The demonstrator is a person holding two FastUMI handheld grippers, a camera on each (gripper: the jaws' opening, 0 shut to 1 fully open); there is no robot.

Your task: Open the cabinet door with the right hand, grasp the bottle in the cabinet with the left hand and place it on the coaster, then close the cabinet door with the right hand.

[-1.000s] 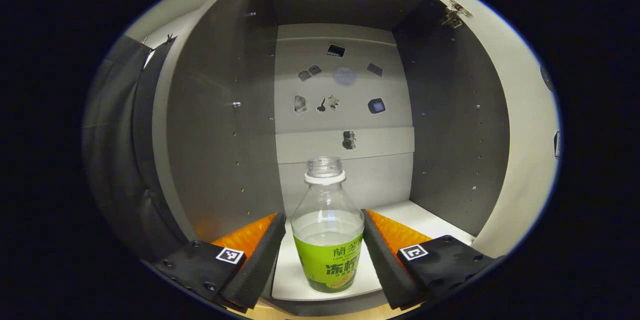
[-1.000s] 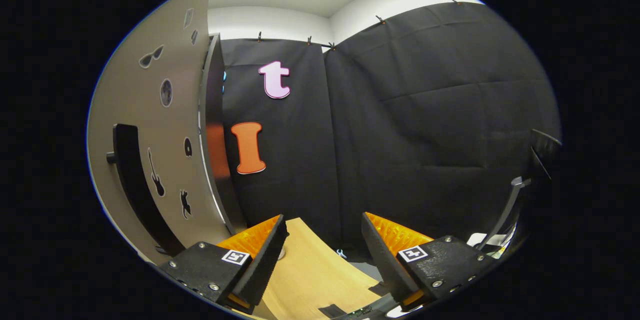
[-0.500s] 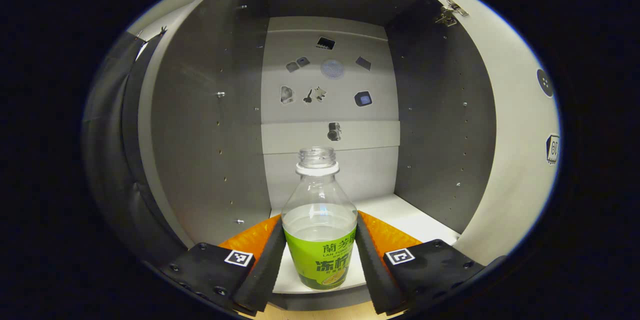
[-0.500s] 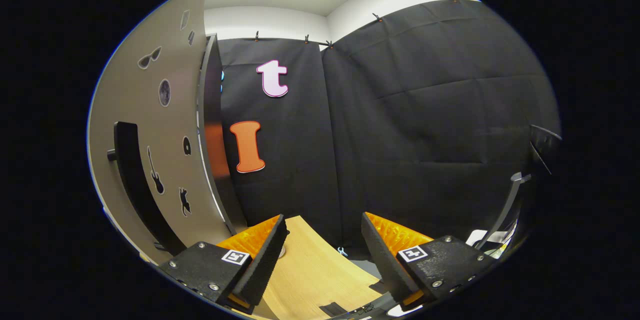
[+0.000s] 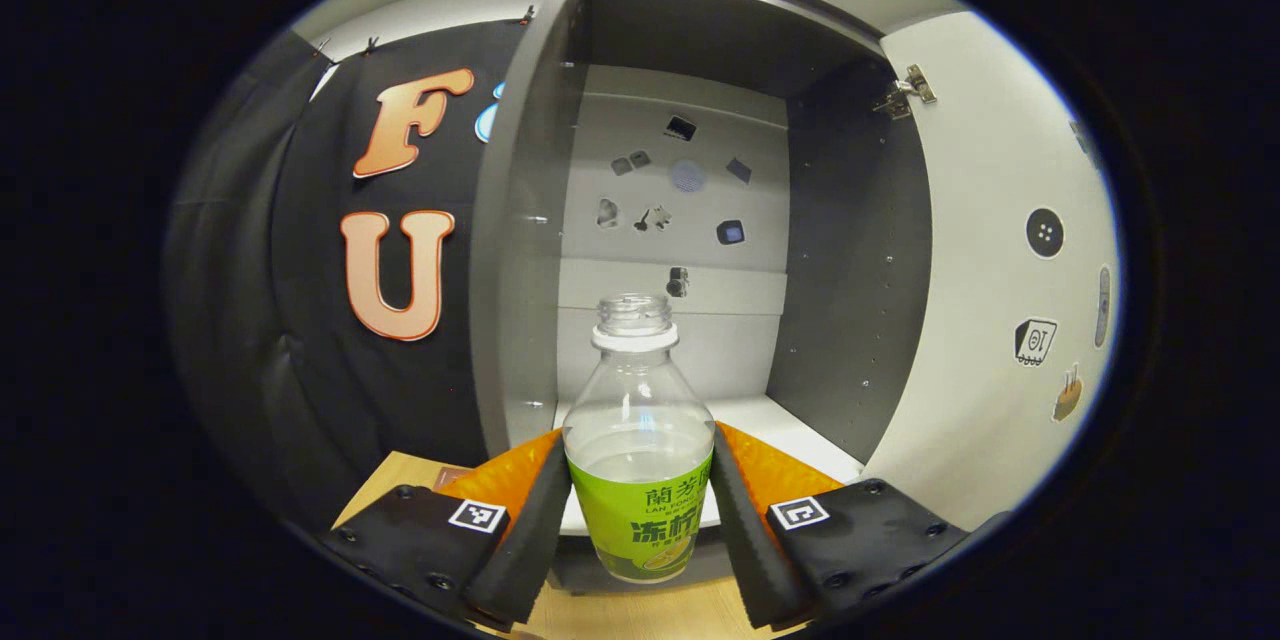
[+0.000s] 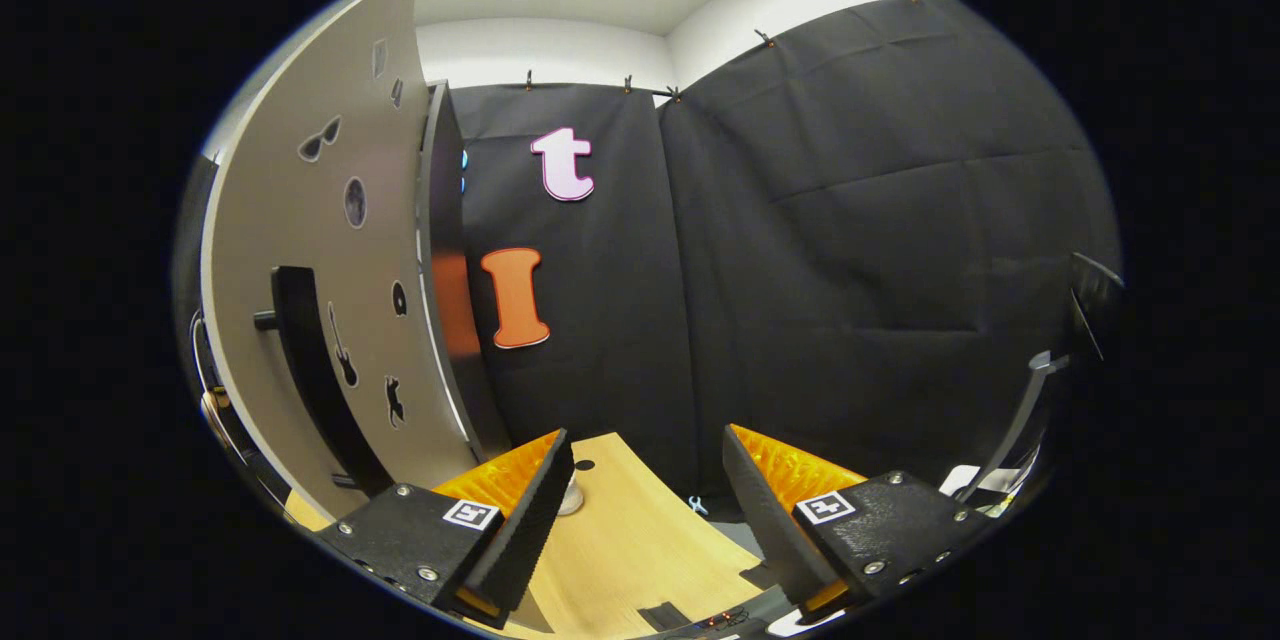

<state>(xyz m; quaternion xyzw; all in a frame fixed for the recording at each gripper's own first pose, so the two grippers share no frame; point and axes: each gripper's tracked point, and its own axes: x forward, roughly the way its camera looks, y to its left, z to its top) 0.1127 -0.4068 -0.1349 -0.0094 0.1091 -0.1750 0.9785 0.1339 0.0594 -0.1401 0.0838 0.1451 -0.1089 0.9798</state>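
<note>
A clear bottle [image 5: 640, 480] with a green label, no cap and some liquid in it stands upright between the black pads of my left gripper [image 5: 637, 442], which is shut on it at label height. The bottle is held in front of the open cabinet [image 5: 850, 270], just over the front edge of its white shelf [image 5: 800, 425]. The cabinet door [image 5: 1000, 270] is swung open to the right. In the right gripper view the door [image 6: 320, 240] with its black handle [image 6: 315, 370] stands to the left of my right gripper [image 6: 648, 450], which is open and holds nothing.
The wooden table [image 6: 620, 540] lies under both grippers. A reddish-brown patch [image 5: 447, 473] lies on the table left of the left fingers. Black cloth walls surround the booth. Stickers dot the cabinet's back panel [image 5: 680, 180] and the door.
My left gripper closed on the bottle and drew back out of the cabinet with it; the cabinet now looks farther off. My right gripper shifted slightly and stayed open.
</note>
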